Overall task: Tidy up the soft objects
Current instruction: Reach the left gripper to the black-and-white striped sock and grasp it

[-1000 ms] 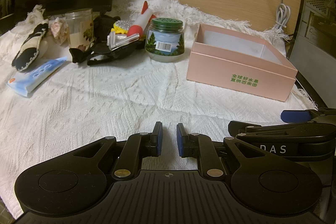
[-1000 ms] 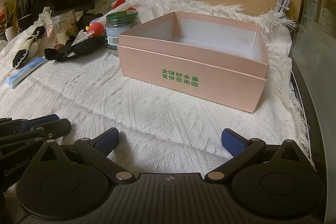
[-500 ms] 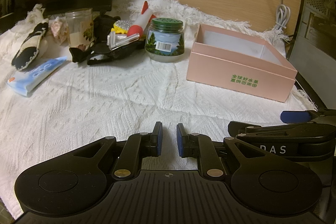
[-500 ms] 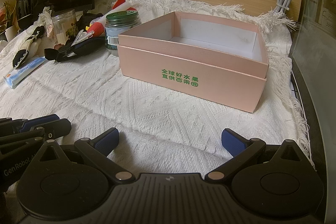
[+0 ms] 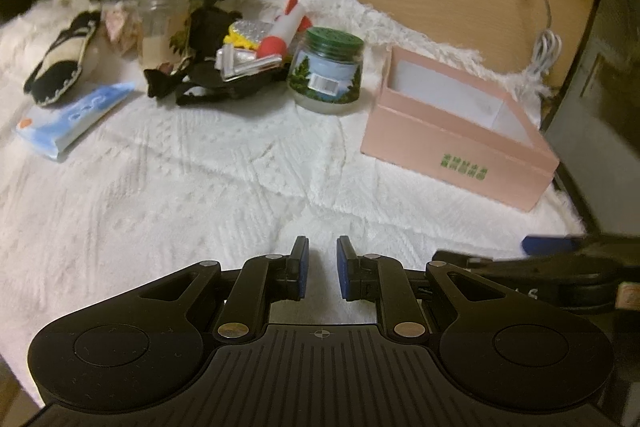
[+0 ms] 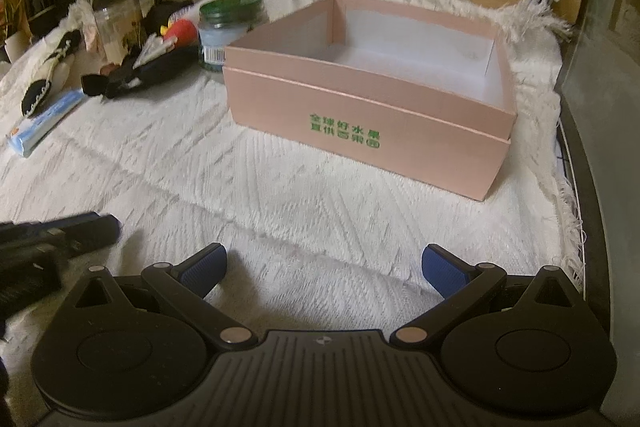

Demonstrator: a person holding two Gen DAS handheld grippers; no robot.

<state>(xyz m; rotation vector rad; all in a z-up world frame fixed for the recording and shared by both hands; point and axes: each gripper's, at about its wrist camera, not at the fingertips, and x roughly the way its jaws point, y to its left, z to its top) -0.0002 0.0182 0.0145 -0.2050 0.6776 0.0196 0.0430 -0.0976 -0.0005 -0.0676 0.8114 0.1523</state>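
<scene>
An open, empty pink box (image 5: 460, 143) stands on the white cloth at the right; it also shows in the right wrist view (image 6: 360, 107). A pile at the far left holds a black-and-white soft toy (image 5: 60, 63), a black fabric item (image 5: 208, 83), a red-and-white plush rocket (image 5: 284, 27) and a blue tube (image 5: 76, 115). My left gripper (image 5: 321, 267) is nearly shut and empty, low over the cloth. My right gripper (image 6: 324, 267) is wide open and empty, in front of the box.
A green-lidded jar (image 5: 326, 71) stands between the pile and the box. A clear jar (image 5: 164, 27) stands in the pile. A white cable (image 5: 548, 43) hangs on the wooden back wall. A dark cabinet (image 5: 600, 87) borders the right edge.
Both grippers have lifted and moved slightly; the views are blurred with motion and the scene sits a little lower. Jaw openings are unchanged.
</scene>
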